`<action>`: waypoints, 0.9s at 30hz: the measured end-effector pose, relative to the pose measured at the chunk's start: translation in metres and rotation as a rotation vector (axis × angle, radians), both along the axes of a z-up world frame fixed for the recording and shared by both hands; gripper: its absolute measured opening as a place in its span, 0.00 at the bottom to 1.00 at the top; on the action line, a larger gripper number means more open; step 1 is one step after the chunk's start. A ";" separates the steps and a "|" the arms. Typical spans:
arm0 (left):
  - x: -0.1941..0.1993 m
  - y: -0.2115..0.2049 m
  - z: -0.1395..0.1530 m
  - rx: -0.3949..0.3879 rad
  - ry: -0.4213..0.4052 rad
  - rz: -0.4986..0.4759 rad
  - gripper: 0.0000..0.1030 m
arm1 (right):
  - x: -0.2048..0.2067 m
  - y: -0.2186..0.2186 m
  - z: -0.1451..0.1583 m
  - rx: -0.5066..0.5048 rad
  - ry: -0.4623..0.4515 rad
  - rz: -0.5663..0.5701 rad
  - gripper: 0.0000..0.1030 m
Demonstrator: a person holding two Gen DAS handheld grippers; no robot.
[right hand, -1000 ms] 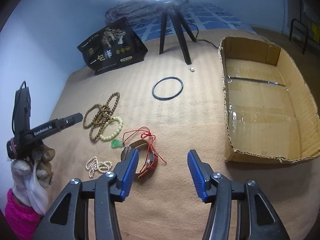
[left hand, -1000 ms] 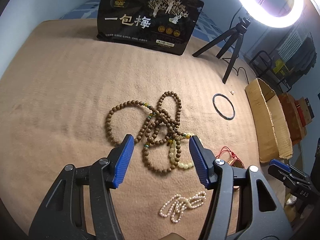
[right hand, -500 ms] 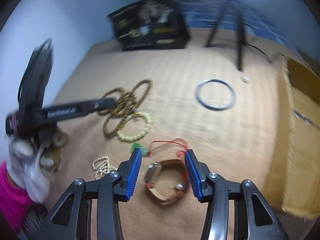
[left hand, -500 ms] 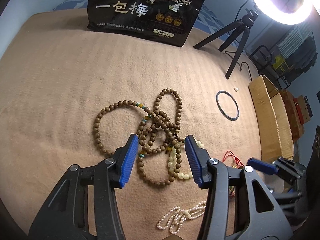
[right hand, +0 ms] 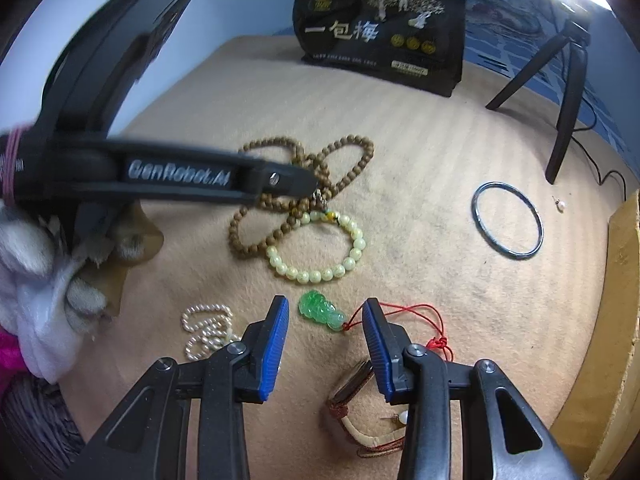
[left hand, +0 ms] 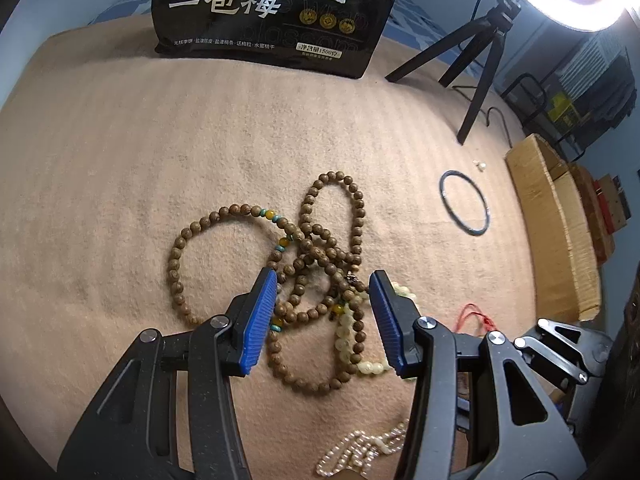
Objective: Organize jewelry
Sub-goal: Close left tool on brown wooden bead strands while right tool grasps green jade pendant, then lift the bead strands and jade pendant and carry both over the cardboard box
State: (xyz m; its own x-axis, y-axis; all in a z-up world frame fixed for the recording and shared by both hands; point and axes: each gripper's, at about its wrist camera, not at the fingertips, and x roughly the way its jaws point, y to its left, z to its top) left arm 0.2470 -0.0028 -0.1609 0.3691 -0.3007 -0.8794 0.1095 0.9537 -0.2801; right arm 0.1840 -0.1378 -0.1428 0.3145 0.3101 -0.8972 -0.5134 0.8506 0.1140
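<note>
A tangle of brown wooden bead strands [left hand: 320,252] lies mid-blanket, overlapping a pale green bead bracelet [right hand: 352,256]. My left gripper [left hand: 323,292] hovers open just above the tangle, with beads showing between its blue pads and no pad pressing. In the right wrist view its tip [right hand: 310,186] sits over the same beads, held by a gloved hand. My right gripper [right hand: 326,312] points down at a green jade pendant [right hand: 320,312] on a red cord [right hand: 420,312]. Its jaws are closing with the pendant between the pads, which do not touch it.
A pearl strand [right hand: 204,328] lies left of the pendant and a brown-strap watch [right hand: 356,412] under the right finger. A dark bangle [right hand: 508,220], a tiny pearl earring [right hand: 560,205] and a cardboard box [left hand: 556,232] lie to the right. A black snack bag [left hand: 272,12] and a tripod [left hand: 480,72] stand at the back.
The left gripper came forward and lower over the brown beads, its jaws narrower. The right gripper swung left from beside the box, rolled, and now frames the green pendant with narrower jaws.
</note>
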 end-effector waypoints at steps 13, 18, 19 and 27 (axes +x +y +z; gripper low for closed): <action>0.014 0.001 -0.018 0.048 0.012 0.006 0.45 | -0.002 0.017 -0.014 -0.105 -0.032 0.051 0.34; 0.015 -0.001 -0.020 0.047 0.001 0.000 0.35 | -0.002 0.016 -0.014 -0.105 -0.039 0.043 0.27; 0.015 0.000 -0.020 0.046 0.001 0.003 0.27 | -0.002 0.016 -0.013 -0.104 -0.041 0.043 0.26; 0.020 0.013 -0.024 -0.013 0.016 0.049 0.11 | 0.003 0.011 -0.012 -0.088 -0.048 0.008 0.16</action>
